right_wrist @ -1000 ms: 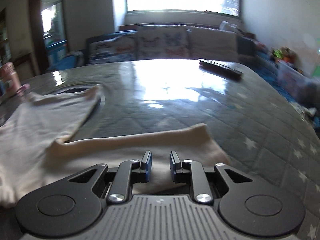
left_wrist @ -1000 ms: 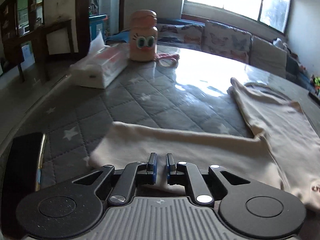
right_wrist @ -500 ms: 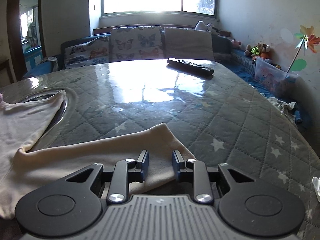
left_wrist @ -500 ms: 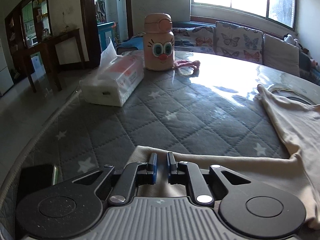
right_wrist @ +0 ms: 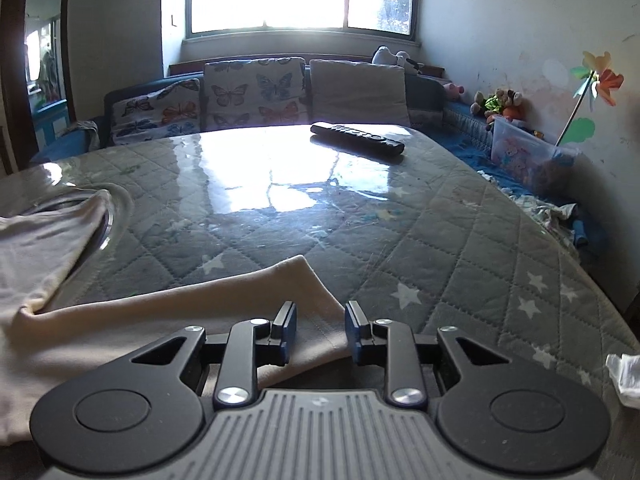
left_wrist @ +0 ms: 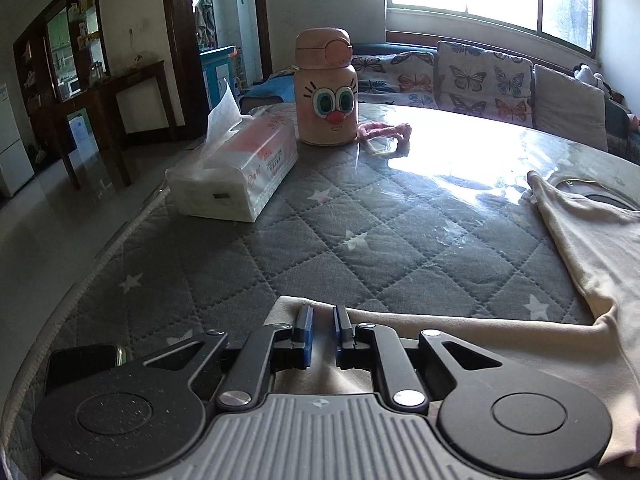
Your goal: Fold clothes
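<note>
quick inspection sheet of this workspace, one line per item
surface: table under a grey quilted star cover, glossy with glare.
job's things: cream shirt spread flat, one sleeve toward each gripper.
clutter: tissue pack, pink face bottle, pink string, phone, remote, white scrap.
grippers: left gripper slightly open over the sleeve end; right gripper open over the other cuff.
cables: nothing seen.
surroundings: butterfly-cushion sofa, bright window, toys along the wall.

Left gripper (left_wrist: 321, 323), right gripper (right_wrist: 317, 319): black linkage arms; silver screws; blue-padded jaws; ribbed grey housing
</note>
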